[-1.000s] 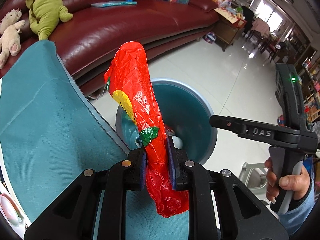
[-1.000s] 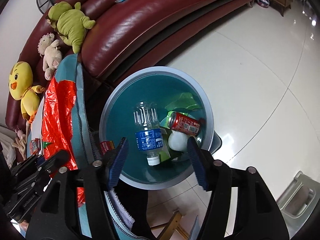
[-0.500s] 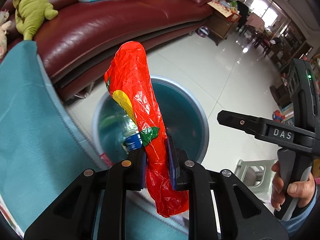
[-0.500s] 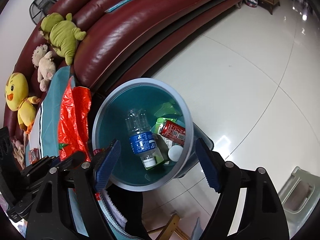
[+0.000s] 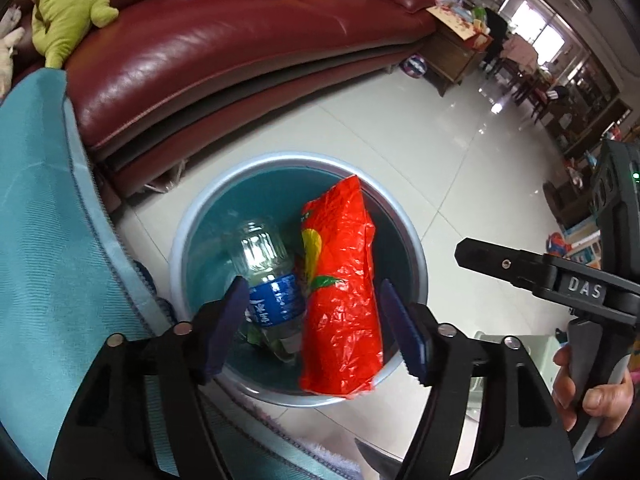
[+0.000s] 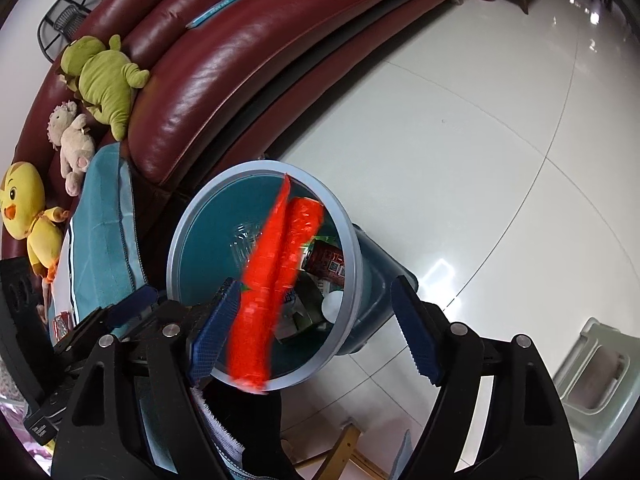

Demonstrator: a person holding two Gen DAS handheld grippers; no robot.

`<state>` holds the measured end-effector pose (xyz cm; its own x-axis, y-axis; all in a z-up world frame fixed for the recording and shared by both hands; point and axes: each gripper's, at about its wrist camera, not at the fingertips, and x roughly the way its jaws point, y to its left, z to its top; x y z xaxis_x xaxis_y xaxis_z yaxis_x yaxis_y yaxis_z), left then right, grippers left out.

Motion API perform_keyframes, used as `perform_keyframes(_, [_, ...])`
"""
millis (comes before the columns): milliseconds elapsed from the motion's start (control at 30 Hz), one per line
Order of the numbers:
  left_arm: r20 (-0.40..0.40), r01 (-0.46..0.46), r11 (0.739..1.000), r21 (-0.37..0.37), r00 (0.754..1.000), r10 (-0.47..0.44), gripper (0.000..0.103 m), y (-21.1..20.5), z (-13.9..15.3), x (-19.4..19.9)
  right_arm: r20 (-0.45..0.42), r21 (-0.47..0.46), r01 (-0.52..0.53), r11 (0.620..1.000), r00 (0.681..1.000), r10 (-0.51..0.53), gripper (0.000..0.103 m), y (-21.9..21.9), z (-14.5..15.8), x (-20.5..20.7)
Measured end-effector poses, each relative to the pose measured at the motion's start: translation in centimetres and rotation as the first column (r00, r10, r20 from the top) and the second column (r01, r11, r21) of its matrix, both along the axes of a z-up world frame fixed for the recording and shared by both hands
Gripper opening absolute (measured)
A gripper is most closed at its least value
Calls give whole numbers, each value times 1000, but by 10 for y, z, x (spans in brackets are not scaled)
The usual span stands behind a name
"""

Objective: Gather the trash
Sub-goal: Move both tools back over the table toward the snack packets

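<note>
A red snack wrapper is loose between my left gripper's open jaws, over the teal trash bin. In the right wrist view the wrapper is blurred above the bin. The bin holds a clear water bottle with a blue label, a red can and other scraps. My right gripper is open and empty above the bin's near rim; it also shows at the right of the left wrist view.
A dark red leather sofa runs behind the bin, with plush toys on it. A teal cloth-covered table lies to the left. Glossy white floor tiles lie to the right. A grey stool stands at lower right.
My left gripper has opened and let go of the red wrapper, which now drops toward the bin. The left gripper has moved further over the bin.
</note>
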<state>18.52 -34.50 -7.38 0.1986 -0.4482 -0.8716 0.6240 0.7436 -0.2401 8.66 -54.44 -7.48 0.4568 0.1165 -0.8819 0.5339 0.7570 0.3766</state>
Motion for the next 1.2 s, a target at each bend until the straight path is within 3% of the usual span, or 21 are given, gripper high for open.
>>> perform_keyframes(133, [28, -19, 1000, -2, 999, 19, 86, 12, 8, -4, -8, 3, 5, 1000, 1000, -5, 76, 2, -1, -1])
perform_keyframes(533, [41, -83, 996, -38, 996, 84, 93, 62, 32, -16, -31, -2, -1, 1000, 1000, 1, 81, 22, 11, -5])
perform_keyframes(833, [38, -159, 987, -36, 986, 161, 98, 118, 42, -31, -35, 2, -77, 997, 996, 77, 82, 70, 28, -3])
perform_keyframes(1200, [82, -284, 958, -34, 955, 286, 98, 210, 61, -54, -31, -4, -204, 979, 979, 203, 82, 148, 45, 5])
